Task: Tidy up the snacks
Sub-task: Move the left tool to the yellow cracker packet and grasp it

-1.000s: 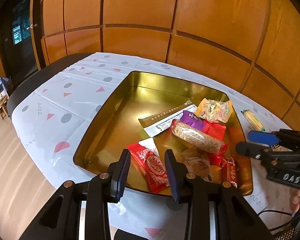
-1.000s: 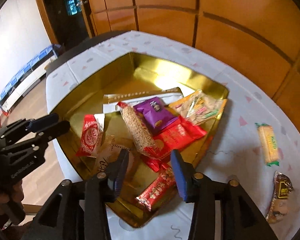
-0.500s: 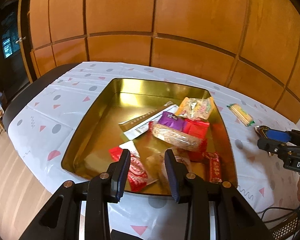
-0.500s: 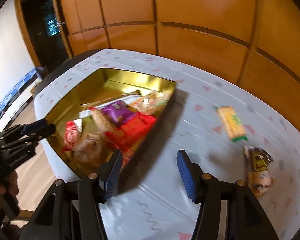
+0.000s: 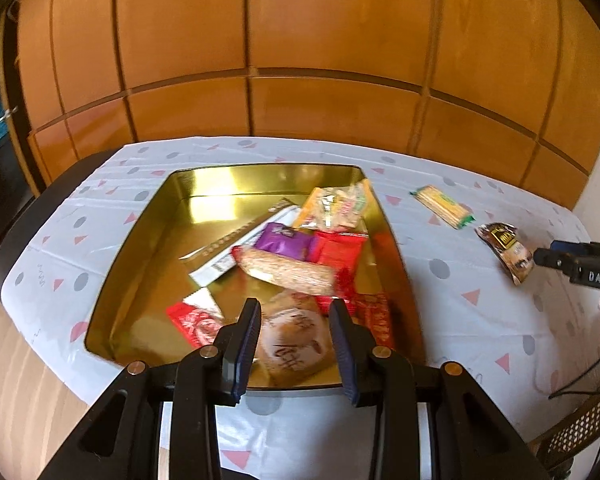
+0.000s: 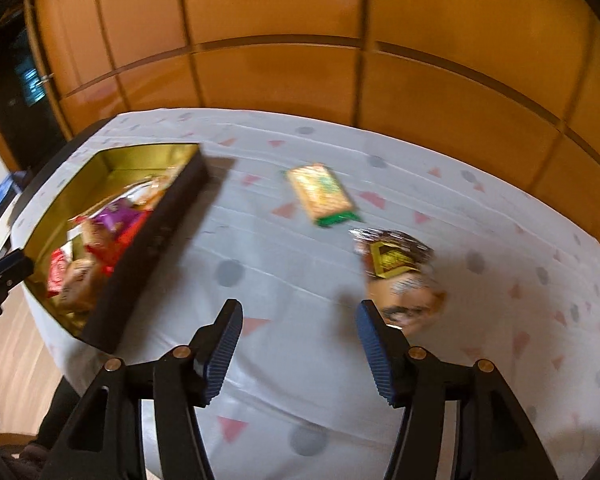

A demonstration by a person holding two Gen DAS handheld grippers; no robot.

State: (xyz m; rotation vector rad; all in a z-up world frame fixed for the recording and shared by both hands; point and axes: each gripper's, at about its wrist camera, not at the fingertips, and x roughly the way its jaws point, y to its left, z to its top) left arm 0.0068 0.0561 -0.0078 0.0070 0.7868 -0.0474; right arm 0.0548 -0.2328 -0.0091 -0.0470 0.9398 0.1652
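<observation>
A gold tray [image 5: 148, 248] [image 6: 164, 216] on the tablecloth holds several wrapped snacks, among them a purple pack [image 5: 286, 238], a long oat bar [image 5: 288, 270] and a round tan cake [image 5: 292, 344]. Two snacks lie outside it on the cloth: a yellow cracker pack with a green end [image 5: 442, 206] [image 6: 320, 194] and a brown wrapped snack [image 5: 508, 246] [image 6: 400, 276]. My left gripper [image 5: 294, 332] hovers over the tray's near edge, jaws partly apart, nothing between them. My right gripper [image 6: 298, 340] [image 5: 556, 256] is opening above bare cloth, the brown snack just beyond its right finger [image 6: 374, 344].
The table [image 5: 60, 176] has a dark rounded edge and a white cloth with pink triangles and grey dots [image 6: 260, 280]. Wood-panelled wall [image 5: 300, 60] runs behind it. Wooden floor [image 5: 16, 392] lies at the left, a wicker chair [image 5: 576, 428] and a cable at the right.
My right gripper swung right from over the tray to the cloth by the two loose snacks, its jaws widening. My left gripper drew back slightly from the tray and rolled a little.
</observation>
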